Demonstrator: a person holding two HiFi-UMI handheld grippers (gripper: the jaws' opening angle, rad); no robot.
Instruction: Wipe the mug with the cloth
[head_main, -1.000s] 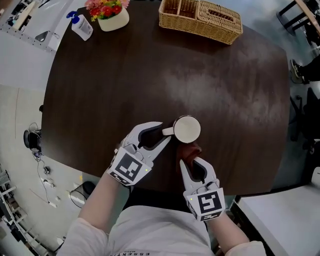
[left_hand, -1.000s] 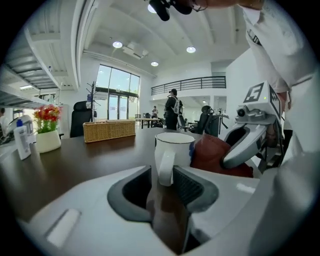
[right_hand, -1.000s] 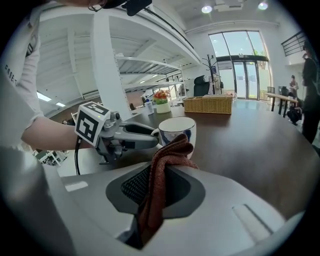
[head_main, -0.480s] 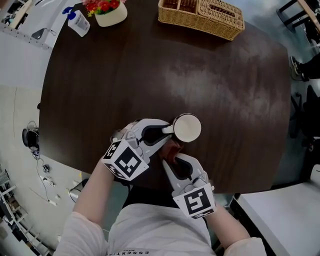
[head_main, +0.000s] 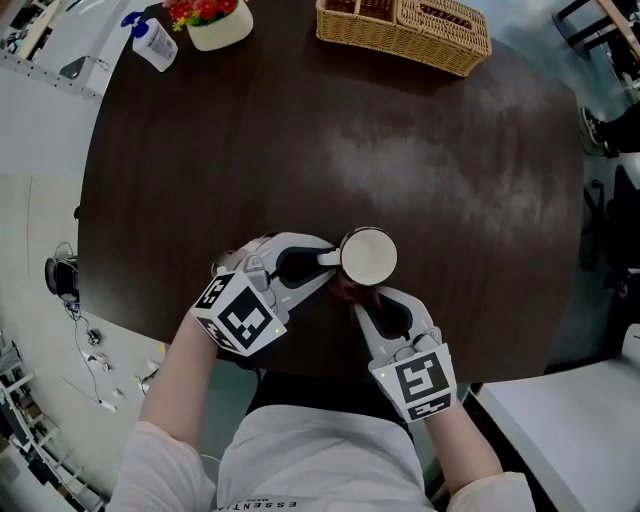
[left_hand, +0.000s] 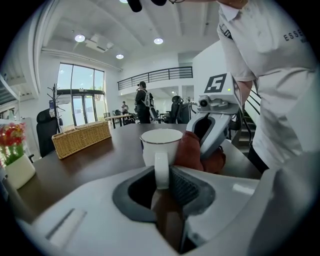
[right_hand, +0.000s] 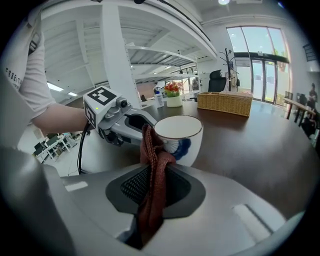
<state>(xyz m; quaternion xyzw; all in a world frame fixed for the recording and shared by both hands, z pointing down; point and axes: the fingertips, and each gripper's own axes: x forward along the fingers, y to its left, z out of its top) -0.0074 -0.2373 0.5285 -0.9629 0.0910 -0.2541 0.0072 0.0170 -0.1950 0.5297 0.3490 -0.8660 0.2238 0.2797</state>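
Since half a second ago the right gripper (head_main: 364, 298) has swung rightward and now points at the white mug (head_main: 369, 256) from the person's side. Its jaws are clamped on a rust-red cloth (right_hand: 152, 165), whose bunched top touches the mug's wall. Left of the mug, the left gripper (head_main: 327, 259) pinches its handle (left_hand: 161, 170). Only the right gripper view shows a blue motif (right_hand: 181, 146) on the mug; the head view barely shows the cloth.

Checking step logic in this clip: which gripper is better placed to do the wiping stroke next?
Right. The right gripper is shut on the cloth, which lies against the mug. The left gripper is shut on the handle, likely steadying the mug, and holds no cloth.
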